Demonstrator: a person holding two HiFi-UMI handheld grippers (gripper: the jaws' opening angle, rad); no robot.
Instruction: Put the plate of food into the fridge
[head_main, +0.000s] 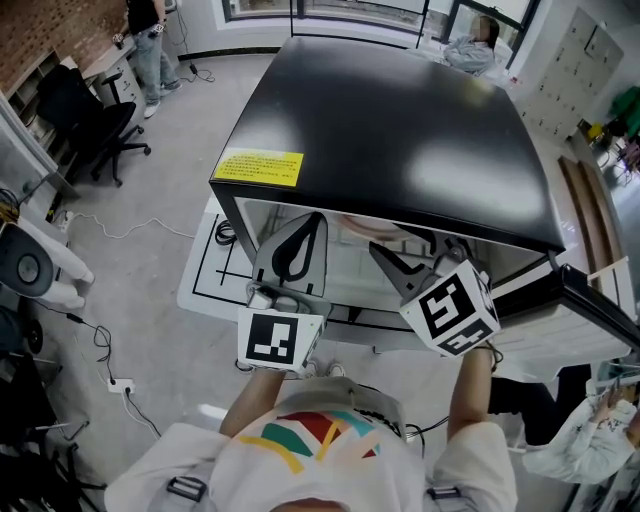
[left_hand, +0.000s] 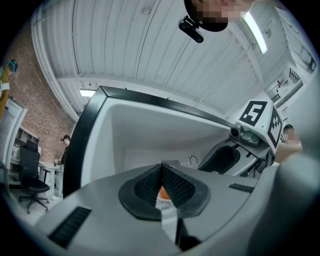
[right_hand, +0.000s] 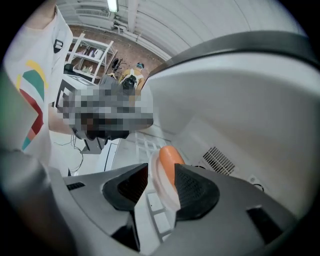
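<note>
head view: the fridge (head_main: 400, 130) stands open on the desk (head_main: 205, 285). the left gripper (head_main: 290, 250) and right gripper (head_main: 400, 270) both reach into its mouth to deliver the load.

left gripper view: fingers together, with a sliver of orange food (left_hand: 163, 192) showing behind them.

right gripper view: fingers apart. the plate (right_hand: 162, 187) stands edge-on between them inside the fridge, unclamped, probably so it can be left there.

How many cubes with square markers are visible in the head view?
2. The left cube is low in the picture, left of centre; the right cube is beside it, slightly higher. Both are in front of the open fridge. None seems hidden.
</note>
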